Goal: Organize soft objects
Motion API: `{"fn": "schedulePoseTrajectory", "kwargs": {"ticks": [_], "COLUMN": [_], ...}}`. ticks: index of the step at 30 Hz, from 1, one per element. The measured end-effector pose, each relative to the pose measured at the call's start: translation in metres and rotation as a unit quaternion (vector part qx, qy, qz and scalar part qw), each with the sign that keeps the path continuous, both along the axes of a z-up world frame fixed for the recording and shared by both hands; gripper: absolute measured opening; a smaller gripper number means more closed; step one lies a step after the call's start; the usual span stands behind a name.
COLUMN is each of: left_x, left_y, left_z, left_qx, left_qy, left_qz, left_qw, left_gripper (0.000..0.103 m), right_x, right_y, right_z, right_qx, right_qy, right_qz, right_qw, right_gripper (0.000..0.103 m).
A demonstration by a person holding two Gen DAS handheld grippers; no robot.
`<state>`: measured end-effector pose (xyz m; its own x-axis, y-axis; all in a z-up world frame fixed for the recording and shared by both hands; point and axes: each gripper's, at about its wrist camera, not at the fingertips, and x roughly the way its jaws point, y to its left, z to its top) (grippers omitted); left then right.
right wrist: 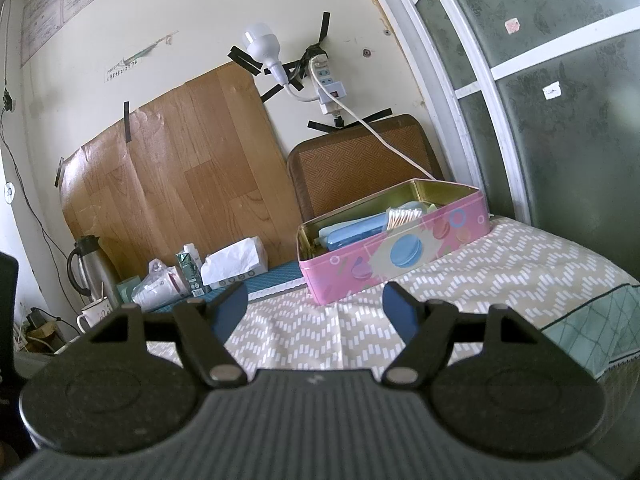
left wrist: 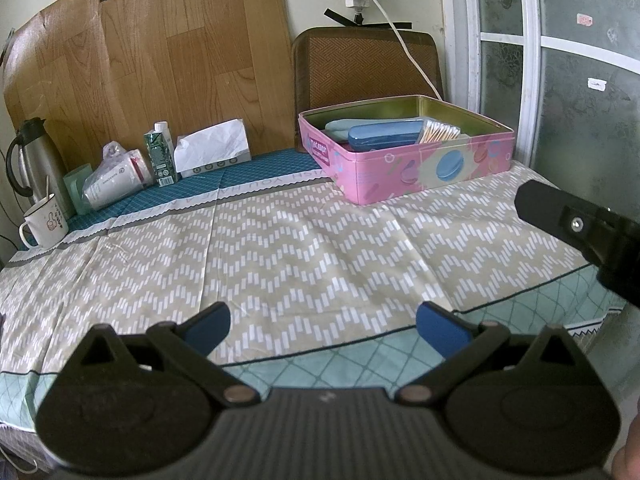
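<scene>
1. Kettle: dark-handled metal body, standing at the far left edge of the table, against the wood-grain panel.
2. Mug: white, printed, with a stick standing in it; placed just in front of the kettle.
3. Bagged cups: a stack in clear plastic, lying on its side right of the mug.
4. Carton: green, white cap, upright, just beside the bagged cups.
5. Tissue box: a white sheet protrudes from the top; it sits right of the carton, near the panel.
6. Tablecloth: beige with white zigzag dashes, teal band at the rear, pale green lattice border at the near edge. The central area carries no items.
7. Left gripper: blue pads spread apart, nothing between them, held over the near edge of the tablecloth.
8. Pink tin: open, macaron print, at the rear right of the table in front of a woven brown cushion. Inside: a pale folded soft item at the left end, a blue case on it, and a pack of cotton swabs to the right.
9. Right gripper: pads apart, empty, aimed toward the tin. In the left wrist view only part of its black body shows at the right edge.
10. Cable: white, running from a wall power strip down behind the tin.
</scene>
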<state>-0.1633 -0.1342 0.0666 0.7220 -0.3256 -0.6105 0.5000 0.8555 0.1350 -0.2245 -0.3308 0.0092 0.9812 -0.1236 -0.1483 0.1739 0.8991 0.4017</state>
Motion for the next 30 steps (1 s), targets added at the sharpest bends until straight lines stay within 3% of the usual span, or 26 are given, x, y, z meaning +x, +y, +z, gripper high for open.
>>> {"fn": "schedulePoseTrajectory", "kwargs": {"ticks": [30], "left_x": [-0.0009], "left_y": [-0.0007], "left_z": [0.0006], "left_qx": [-0.002], "left_qy": [-0.002], "left_qz": [0.000], "left_qw": [1.0000], "left_gripper": [0.103], "right_x": [-0.0002], "right_y": [0.0008], "right_z": [0.0002], "right_qx": [0.000], "right_qy": [0.000], "right_qz": [-0.001], "right_qw": [1.000], "right_gripper": [0.077]}}
